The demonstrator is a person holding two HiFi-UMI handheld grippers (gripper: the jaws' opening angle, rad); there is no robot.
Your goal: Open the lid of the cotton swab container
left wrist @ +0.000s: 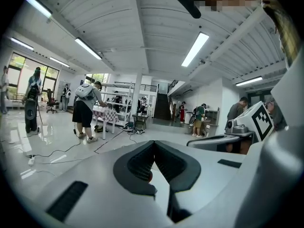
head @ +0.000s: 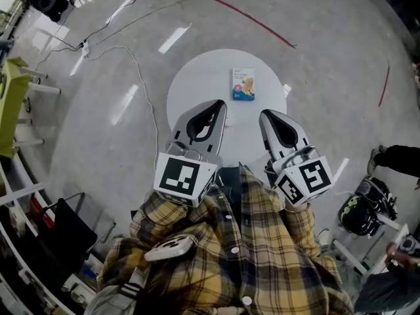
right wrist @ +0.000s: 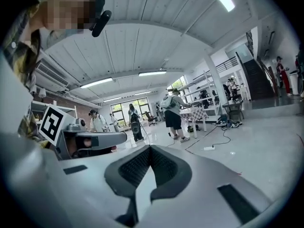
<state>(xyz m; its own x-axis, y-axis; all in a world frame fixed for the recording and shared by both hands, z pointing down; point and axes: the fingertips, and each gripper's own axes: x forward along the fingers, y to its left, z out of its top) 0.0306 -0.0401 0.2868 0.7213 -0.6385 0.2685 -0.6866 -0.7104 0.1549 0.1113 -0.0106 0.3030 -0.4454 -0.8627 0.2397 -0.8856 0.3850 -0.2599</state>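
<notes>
The swab box [head: 243, 84] lies flat on a round white table [head: 190, 90], out in front of both tools. It sits past their tips, in line with the gap between them, and neither tool touches it. The box is too small in the head view to tell if its lid is open or closed.

The left tool [head: 220, 105] is closed all the way. In its own view the two dark pads meet at the tip and nothing is between them. The right tool [head: 266, 115] is closed all the way too, with its pads together and nothing held.

The two tools are side by side, near each other but not touching. Both point toward the table. Seen from above, their tips lie over the near part of it. Each tool has a cube with black and white squares at its back end, the left cube [head: 180, 176] and the right cube [head: 308, 179].

The person holding the tools wears a yellow check shirt [head: 262, 248], just behind the cubes. A small white gadget [head: 169, 248] sits on the shirt behind the left tool.

The table stands on a shiny grey floor [head: 328, 58]. A thin cable [head: 141, 77] runs along the floor to the left of the left tool. A red line [head: 243, 12] crosses the floor far past the box.

The two gripper views show a big bright room with long lights on the ceiling. A person with a backpack [left wrist: 85, 108] stands far in front of the tools.
</notes>
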